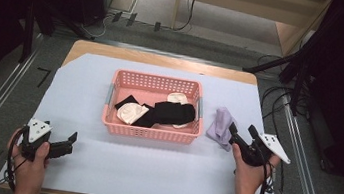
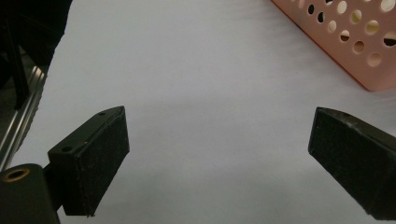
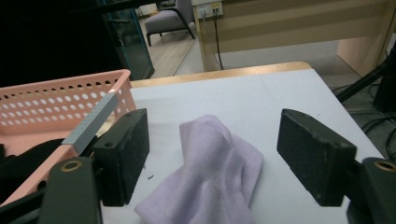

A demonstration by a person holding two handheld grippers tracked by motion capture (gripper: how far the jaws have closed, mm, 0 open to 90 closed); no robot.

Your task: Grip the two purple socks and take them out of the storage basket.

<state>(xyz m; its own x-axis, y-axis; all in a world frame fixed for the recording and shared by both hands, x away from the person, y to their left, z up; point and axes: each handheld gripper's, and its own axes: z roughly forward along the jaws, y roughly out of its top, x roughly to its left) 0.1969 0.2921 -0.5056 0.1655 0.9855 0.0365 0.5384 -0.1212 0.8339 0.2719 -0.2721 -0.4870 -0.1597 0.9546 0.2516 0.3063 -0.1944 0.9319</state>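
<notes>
Wooden bench (image 1: 165, 60) with rounded far corners, covered by a pale lavender-white sheet (image 1: 150, 170) on which everything rests. Pink perforated plastic basket (image 1: 153, 109), rectangular with grey side handles, stands well ahead of and between the two grippers; in the left gripper view its corner (image 2: 355, 42) lies ahead of the fingers and to their right, and in the right gripper view its wall (image 3: 51, 105) runs just beside the left-hand finger. Black socks (image 1: 170, 113) lie heaped in the basket's middle, with cream-white socks (image 1: 131, 113) beside them and another white piece (image 1: 178, 98) at the far wall. Small crumpled lilac cloth sock (image 1: 220, 125) lies on the sheet just outside the basket's right wall; in the right gripper view this sock (image 3: 210, 177) sits directly between and slightly beyond the fingers, whose pads do not press on it. Right gripper (image 1: 244, 134), held in the person's right hand (image 1: 250, 168), has its fingers (image 3: 310, 154) spread wide apart around the sock. Left gripper (image 1: 71, 140), in the left hand (image 1: 30, 164), rests low over bare sheet, its fingers (image 2: 95, 158) likewise wide apart with nothing between them.
</notes>
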